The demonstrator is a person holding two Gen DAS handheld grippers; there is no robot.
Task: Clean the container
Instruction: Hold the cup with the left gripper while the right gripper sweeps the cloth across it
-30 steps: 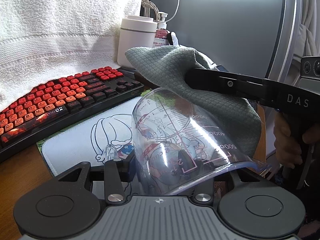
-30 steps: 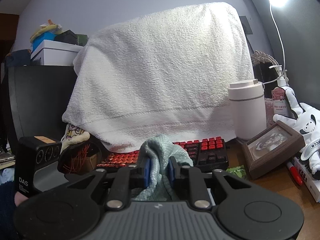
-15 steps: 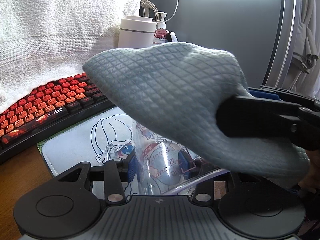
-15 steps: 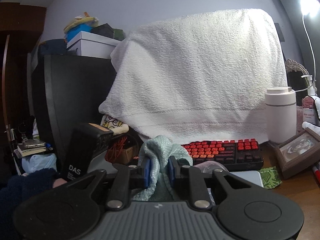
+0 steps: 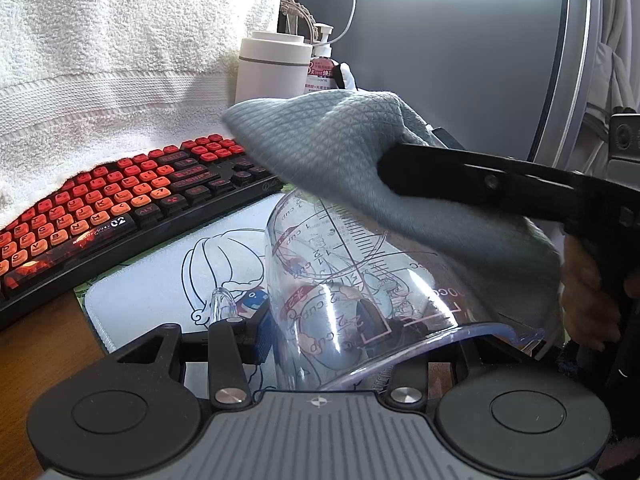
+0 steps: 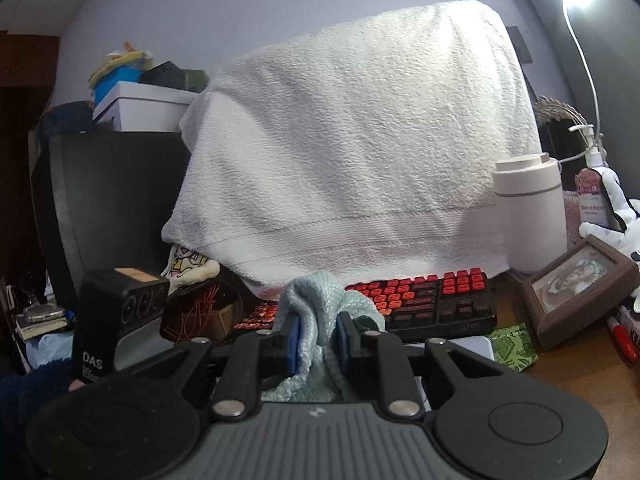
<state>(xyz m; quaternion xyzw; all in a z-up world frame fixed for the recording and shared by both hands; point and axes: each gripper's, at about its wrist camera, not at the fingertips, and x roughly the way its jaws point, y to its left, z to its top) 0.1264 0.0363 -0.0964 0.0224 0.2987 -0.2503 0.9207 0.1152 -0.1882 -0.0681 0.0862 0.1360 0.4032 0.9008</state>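
Note:
A clear plastic measuring cup [image 5: 352,288] with printed scales is tilted, its rim toward the left wrist camera, and my left gripper [image 5: 360,340] is shut on it. One blue pad [image 5: 264,336] presses the cup's left wall; the other finger is hidden behind the cup. A blue-grey waffle cloth [image 5: 340,152] lies over the cup's far upper side. My right gripper [image 5: 404,156] comes in from the right, shut on that cloth. In the right wrist view the cloth [image 6: 320,300] is bunched between the right gripper [image 6: 318,336] pads. A hand holds that gripper's handle.
A red-and-black keyboard [image 5: 120,208] lies behind a printed desk mat [image 5: 168,280]. A white towel [image 6: 352,152] drapes a monitor. A white canister [image 6: 532,208], pump bottle [image 6: 592,184], picture frame [image 6: 576,284] and red marker [image 6: 622,336] stand at the right.
Half a second ago the cloth swung close over the cup's mouth; now it is back on the cup's far upper side. The left gripper and cup have stayed put.

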